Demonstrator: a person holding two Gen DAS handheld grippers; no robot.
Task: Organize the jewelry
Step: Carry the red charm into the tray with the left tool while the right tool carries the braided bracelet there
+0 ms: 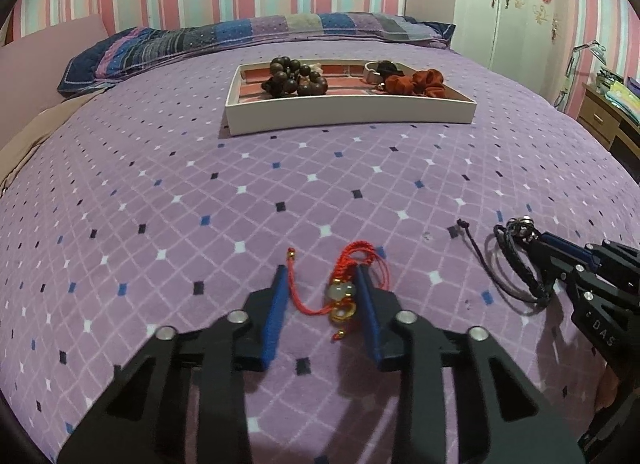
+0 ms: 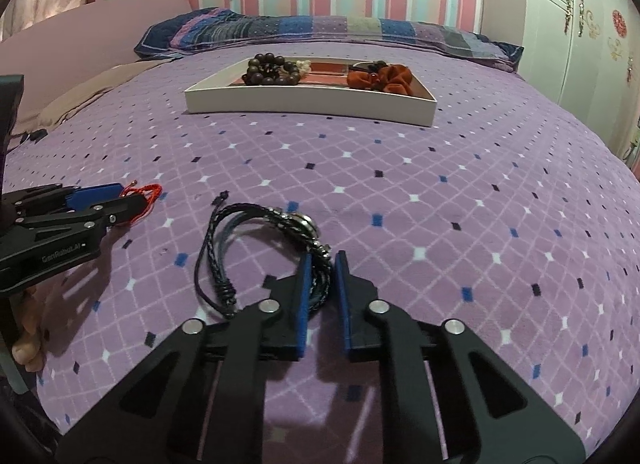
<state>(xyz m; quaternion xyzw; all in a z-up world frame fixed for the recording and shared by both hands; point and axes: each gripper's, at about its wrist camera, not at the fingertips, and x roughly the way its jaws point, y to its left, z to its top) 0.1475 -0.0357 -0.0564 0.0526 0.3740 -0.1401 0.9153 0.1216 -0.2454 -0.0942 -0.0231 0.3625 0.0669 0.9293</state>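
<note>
A red cord bracelet with pale jade and gold charms (image 1: 342, 294) lies on the purple bedspread between the blue pads of my left gripper (image 1: 322, 276), which is open around it. A black braided cord bracelet (image 2: 260, 248) lies in front of my right gripper (image 2: 322, 260). The right jaws are narrowly apart with part of the braid between them. The same black bracelet (image 1: 516, 264) and right gripper (image 1: 532, 240) show at the right of the left wrist view. A white tray (image 1: 348, 114) further up the bed holds dark wooden bead bracelets (image 1: 294, 78) and rust-red scrunchies (image 1: 416, 82).
A patchwork pillow (image 1: 256, 38) lies at the head of the bed against the striped wall. A white wardrobe (image 1: 516, 4) and a wooden nightstand (image 1: 604, 116) stand to the right. The purple bedspread (image 1: 280, 184) lies between the grippers and the tray.
</note>
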